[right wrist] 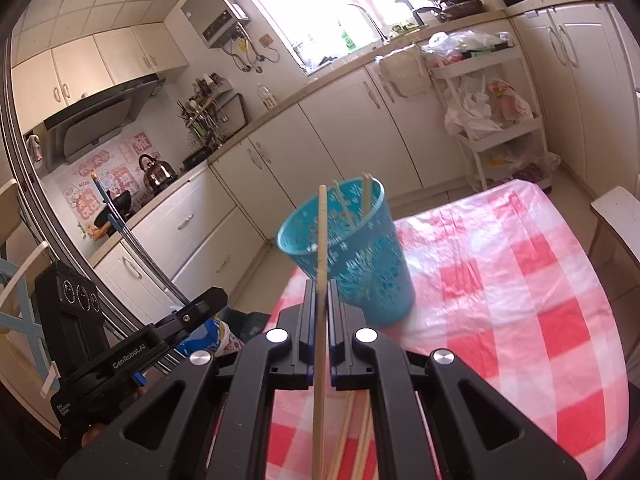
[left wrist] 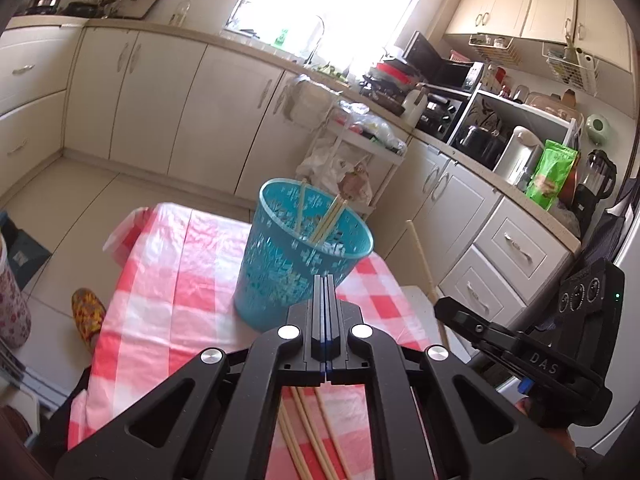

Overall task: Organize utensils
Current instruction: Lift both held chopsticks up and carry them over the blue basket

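Note:
A blue perforated plastic basket [left wrist: 296, 256] stands on the red-and-white checked tablecloth [left wrist: 168, 280] with chopsticks [left wrist: 326, 220] leaning inside it. My left gripper [left wrist: 324, 280] is shut and empty, just short of the basket. Several loose chopsticks [left wrist: 304, 432] lie on the cloth beneath it. In the right wrist view the basket [right wrist: 360, 264] is ahead, and my right gripper [right wrist: 320, 284] is shut on a single wooden chopstick [right wrist: 321, 240] that points up toward the basket rim. More chopsticks [right wrist: 356, 436] lie under it. The right gripper also shows in the left wrist view [left wrist: 520, 344].
The small table stands in a kitchen with cream cabinets [left wrist: 224, 112] all round. A white trolley with bags [left wrist: 352, 152] stands behind the table. A white chair [right wrist: 616, 216] is at the right. A slippered foot [left wrist: 88, 312] is on the floor at the left.

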`<state>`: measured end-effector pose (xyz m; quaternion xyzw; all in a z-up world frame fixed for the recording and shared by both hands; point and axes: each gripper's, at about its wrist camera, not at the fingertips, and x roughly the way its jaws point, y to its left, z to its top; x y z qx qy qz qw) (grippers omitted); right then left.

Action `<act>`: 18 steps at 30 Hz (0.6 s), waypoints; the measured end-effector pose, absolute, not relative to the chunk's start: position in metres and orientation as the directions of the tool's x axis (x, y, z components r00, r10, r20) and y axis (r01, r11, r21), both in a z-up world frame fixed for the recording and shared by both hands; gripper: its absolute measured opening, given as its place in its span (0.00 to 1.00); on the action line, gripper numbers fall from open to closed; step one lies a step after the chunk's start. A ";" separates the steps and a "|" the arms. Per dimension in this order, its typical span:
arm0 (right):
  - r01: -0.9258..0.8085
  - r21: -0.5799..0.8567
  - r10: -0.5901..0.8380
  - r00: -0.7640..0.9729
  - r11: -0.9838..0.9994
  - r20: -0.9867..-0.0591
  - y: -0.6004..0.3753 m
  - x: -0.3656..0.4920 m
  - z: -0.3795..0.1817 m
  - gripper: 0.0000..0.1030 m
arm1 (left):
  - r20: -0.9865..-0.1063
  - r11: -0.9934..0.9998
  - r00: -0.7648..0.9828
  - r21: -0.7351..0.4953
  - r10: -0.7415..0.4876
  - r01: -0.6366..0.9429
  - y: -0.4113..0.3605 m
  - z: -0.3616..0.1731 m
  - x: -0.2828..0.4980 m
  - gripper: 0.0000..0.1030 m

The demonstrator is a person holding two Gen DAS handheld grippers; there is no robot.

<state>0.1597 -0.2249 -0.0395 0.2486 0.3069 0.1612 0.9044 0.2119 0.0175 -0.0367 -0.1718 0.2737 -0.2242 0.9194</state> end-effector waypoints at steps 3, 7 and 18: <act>-0.163 0.549 0.455 0.768 0.820 -0.451 -0.220 0.174 -0.030 0.06 | -0.399 0.829 0.756 -0.449 -0.519 0.333 0.020 -0.024 0.221 0.00; -0.186 0.551 0.463 0.781 0.813 -0.420 -0.218 0.186 -0.021 0.06 | -0.391 0.832 0.765 -0.450 -0.511 0.325 0.029 -0.018 0.230 0.00; -0.098 0.577 0.444 0.745 0.811 -0.498 -0.237 0.180 -0.069 0.06 | -0.762 0.928 0.531 -0.293 -0.371 0.228 -0.029 -0.156 0.237 0.03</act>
